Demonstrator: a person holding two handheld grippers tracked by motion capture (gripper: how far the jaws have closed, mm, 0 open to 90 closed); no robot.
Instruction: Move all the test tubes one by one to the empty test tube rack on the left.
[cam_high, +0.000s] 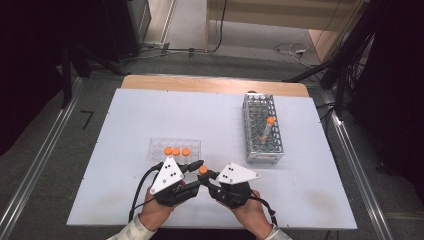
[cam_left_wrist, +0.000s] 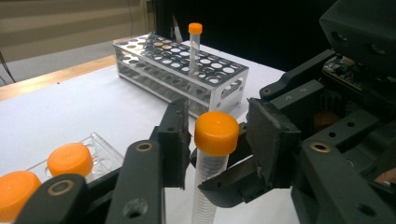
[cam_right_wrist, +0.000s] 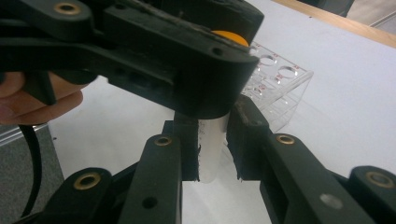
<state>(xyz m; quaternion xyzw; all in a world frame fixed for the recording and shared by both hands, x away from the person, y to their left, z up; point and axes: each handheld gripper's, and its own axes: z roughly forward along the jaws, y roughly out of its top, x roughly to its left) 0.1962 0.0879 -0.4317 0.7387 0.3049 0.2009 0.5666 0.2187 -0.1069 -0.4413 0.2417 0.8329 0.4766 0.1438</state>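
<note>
A clear tube with an orange cap (cam_high: 203, 170) stands upright above the near middle of the white table. My right gripper (cam_right_wrist: 212, 154) is shut on the tube's clear body (cam_right_wrist: 211, 149), its pads pressing on both sides. My left gripper (cam_left_wrist: 217, 140) comes in from the left at cap height. The orange cap (cam_left_wrist: 216, 133) sits between its two pads with a thin gap on each side, so it counts as open. In the high view the left gripper (cam_high: 198, 167) and the right gripper (cam_high: 208, 176) meet tip to tip at the tube.
A metal tube rack (cam_high: 264, 156) stands at the right with one orange-capped tube (cam_high: 270, 122) leaning in it. A clear plastic holder (cam_high: 157, 142) just beyond the grippers carries three orange-capped tubes (cam_high: 176, 151). Bare white table lies left and right of the hands.
</note>
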